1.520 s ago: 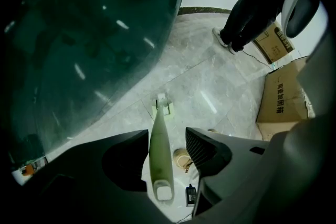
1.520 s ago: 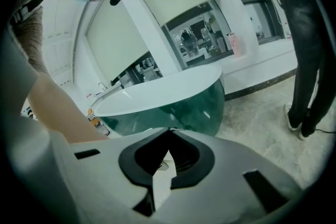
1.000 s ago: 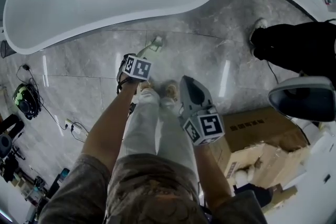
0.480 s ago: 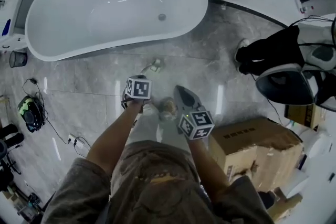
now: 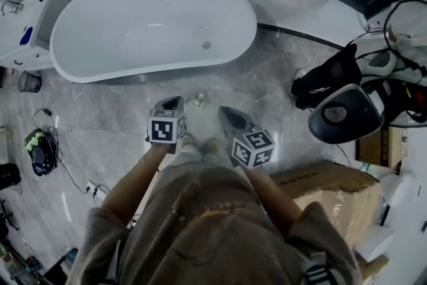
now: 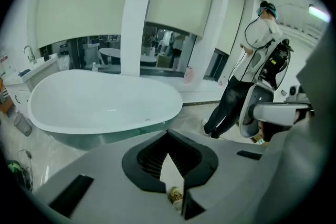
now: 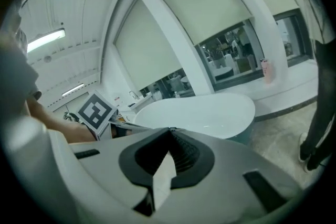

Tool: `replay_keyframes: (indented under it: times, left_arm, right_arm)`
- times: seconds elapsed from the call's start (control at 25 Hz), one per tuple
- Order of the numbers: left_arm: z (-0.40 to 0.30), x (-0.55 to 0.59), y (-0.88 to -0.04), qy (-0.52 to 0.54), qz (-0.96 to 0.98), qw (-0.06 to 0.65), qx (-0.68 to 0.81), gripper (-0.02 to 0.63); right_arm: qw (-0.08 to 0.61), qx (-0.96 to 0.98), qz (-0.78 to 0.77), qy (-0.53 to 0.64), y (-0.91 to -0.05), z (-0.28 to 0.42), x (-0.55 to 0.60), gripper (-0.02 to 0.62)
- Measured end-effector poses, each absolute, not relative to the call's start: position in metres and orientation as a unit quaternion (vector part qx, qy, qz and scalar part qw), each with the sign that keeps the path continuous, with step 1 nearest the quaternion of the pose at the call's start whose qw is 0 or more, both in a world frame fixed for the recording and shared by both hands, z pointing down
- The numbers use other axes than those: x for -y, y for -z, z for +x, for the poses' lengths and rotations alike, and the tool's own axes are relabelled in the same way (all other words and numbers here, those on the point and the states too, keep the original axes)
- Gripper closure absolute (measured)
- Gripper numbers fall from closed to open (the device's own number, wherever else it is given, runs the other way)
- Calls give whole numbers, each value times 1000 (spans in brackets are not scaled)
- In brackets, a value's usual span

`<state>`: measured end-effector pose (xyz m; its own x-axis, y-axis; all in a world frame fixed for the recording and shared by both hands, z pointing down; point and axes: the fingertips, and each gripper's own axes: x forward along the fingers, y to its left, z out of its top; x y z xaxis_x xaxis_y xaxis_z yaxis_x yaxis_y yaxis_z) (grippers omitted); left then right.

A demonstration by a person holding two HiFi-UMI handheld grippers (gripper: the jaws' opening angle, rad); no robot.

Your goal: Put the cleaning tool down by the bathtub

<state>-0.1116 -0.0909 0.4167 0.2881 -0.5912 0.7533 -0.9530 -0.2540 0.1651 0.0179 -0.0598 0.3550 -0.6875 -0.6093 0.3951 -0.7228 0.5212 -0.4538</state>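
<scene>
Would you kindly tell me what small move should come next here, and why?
Probably just draw both grippers back and step away: the small pale cleaning tool lies on the grey marble floor beside the white oval bathtub, and the left gripper and right gripper are shut and empty.

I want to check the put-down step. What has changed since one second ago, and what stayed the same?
The left gripper has pulled back and up from the cleaning tool; its jaws, open a second ago, are now shut on nothing. The person has straightened up. The cleaning tool still lies on the floor beside the bathtub; the right gripper stays shut and empty.
</scene>
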Motion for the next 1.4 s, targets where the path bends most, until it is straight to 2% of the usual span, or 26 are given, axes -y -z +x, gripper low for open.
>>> replay_keyframes:
  times: [0.4,0.6,0.88,1.4]
  left_arm:
    - [-122,70,-279,-141,829,213,497,595]
    - [-124,55,-237,-65,867,165,466,595]
    - [-131,64,-220,-61,873,137,465,595]
    - [-107,68,-220,-56,880,131,454,595]
  right_arm:
    - [65,929,317,-179,-248,-3,48,595]
    - [24,934,325,-145,-211,4,48,595]
    - [-11,941,317,-120,-188,11,55,595]
    - [0,941,310,-131,-201,19,62,595]
